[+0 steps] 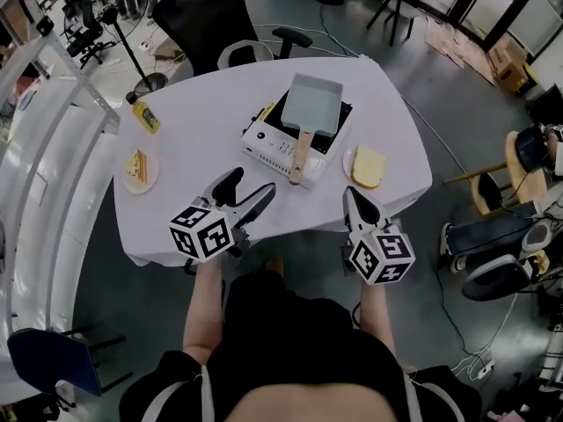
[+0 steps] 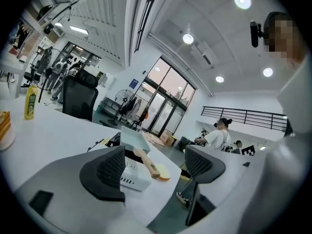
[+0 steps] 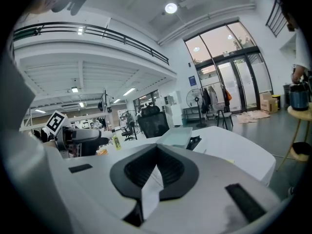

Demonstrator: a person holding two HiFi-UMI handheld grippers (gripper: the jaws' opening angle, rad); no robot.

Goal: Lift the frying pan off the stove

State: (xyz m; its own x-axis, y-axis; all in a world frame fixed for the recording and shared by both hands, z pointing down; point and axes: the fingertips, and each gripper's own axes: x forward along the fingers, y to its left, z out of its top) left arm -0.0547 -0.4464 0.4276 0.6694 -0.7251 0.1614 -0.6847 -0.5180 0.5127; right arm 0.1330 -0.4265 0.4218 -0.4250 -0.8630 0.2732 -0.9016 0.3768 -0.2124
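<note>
A grey-blue rectangular frying pan sits on a white portable stove in the middle of the white table. Its wooden handle points toward me. My left gripper hovers over the table's near edge, left of the handle tip, open and holding nothing. My right gripper is shut and holds nothing, near the edge to the right of the handle. The left gripper view frames the pan and handle between wide-apart pads. In the right gripper view the pan lies beyond the closed gripper.
A plate with toast lies right of the stove. At the table's left a plate with a sandwich and a yellow bottle stand. A black office chair is behind the table. Chairs and cables are on the floor to the right.
</note>
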